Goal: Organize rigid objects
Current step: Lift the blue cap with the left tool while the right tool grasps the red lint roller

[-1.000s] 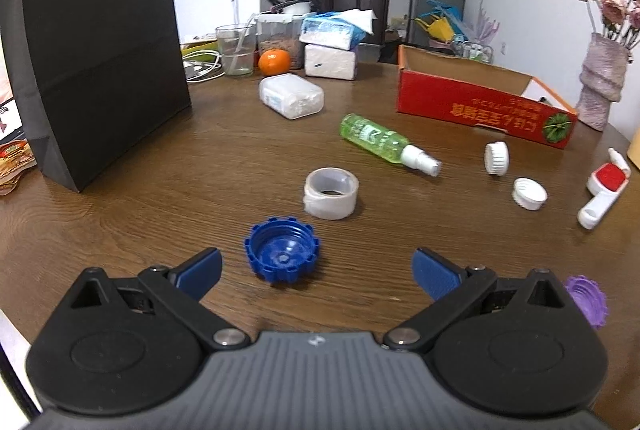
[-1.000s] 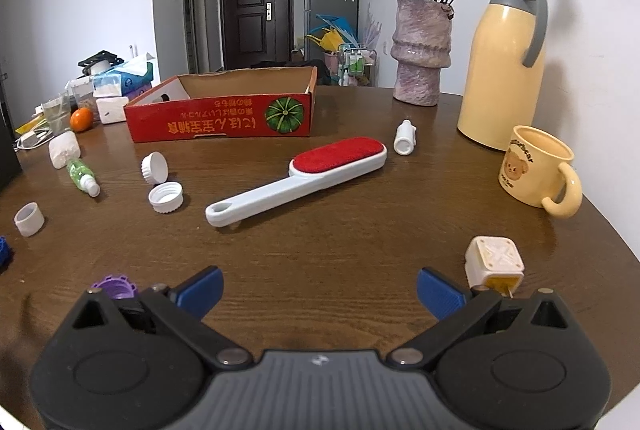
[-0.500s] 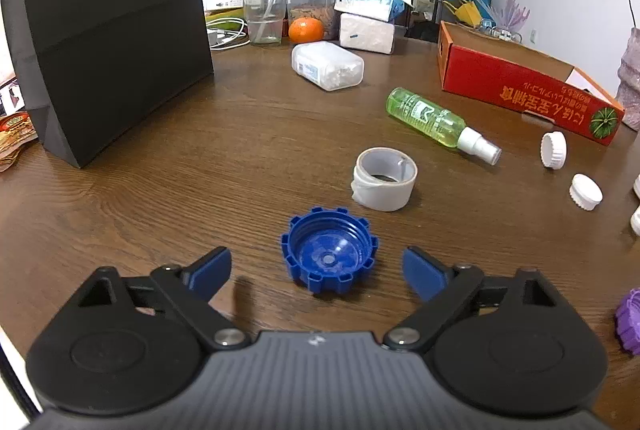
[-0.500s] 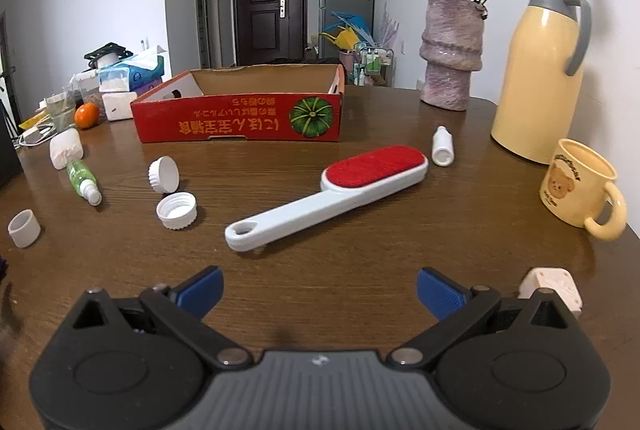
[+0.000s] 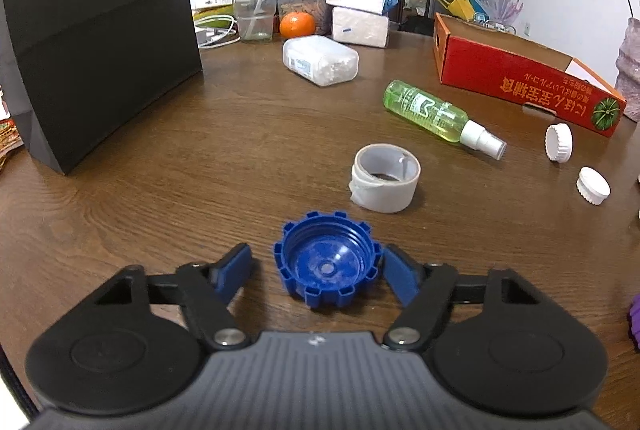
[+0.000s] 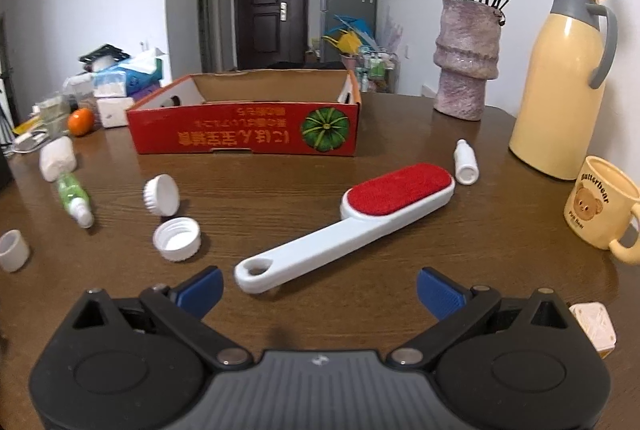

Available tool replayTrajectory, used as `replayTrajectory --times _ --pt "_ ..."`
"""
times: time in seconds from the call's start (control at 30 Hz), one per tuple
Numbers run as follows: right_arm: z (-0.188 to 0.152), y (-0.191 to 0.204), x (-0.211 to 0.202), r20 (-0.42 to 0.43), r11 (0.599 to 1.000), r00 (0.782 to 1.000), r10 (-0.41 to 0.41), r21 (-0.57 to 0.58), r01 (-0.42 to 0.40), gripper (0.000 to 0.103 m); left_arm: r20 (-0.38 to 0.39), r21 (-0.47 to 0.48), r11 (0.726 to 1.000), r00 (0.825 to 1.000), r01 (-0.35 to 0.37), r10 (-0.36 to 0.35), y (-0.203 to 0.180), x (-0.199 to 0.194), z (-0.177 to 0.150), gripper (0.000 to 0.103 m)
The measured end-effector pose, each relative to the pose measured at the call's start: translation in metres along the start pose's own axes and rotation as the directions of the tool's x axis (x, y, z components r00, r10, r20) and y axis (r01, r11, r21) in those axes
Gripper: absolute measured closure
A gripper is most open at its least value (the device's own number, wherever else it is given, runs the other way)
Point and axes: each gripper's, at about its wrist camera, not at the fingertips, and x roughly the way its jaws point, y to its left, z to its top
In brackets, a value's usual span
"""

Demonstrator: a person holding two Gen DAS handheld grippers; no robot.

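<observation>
While closing around blue cap (image 5: 326, 268) on table (image 5: 200, 158), left gripper (image 5: 316, 270): right pad seemingly touching, left pad short. Light, stiff, ridged; best pinched across rim. Right gripper (image 6: 318, 290) spread, empty.

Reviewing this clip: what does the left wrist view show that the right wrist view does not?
Only the left wrist view shows the blue cap, lying between the closing left gripper, and the black bag. Only the right shows the lint brush, thermos, mug and open right gripper. Both show the red box, green spray bottle and orange.
</observation>
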Motion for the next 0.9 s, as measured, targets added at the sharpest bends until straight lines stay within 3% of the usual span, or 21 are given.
replayTrajectory --times 0.03,0.37,0.9 --pt "0.001 0.000 0.002 -0.001 1.000 1.000 -0.004 -0.003 0.004 0.000 0.005 0.006 1.000 1.000 0.003 -0.003 0.000 0.000 0.000 0.047" --pt "0.019 -0.008 0.032 -0.051 0.997 0.998 -0.023 0.066 0.026 0.003 0.049 0.009 1.000 0.998 0.028 -0.029 -0.001 -0.007 0.007 0.047" --pt "0.054 -0.021 0.101 -0.104 0.964 0.968 -0.230 0.109 0.241 0.008 0.081 0.056 0.995 0.993 0.081 -0.085 -0.025 -0.003 0.038 0.047"
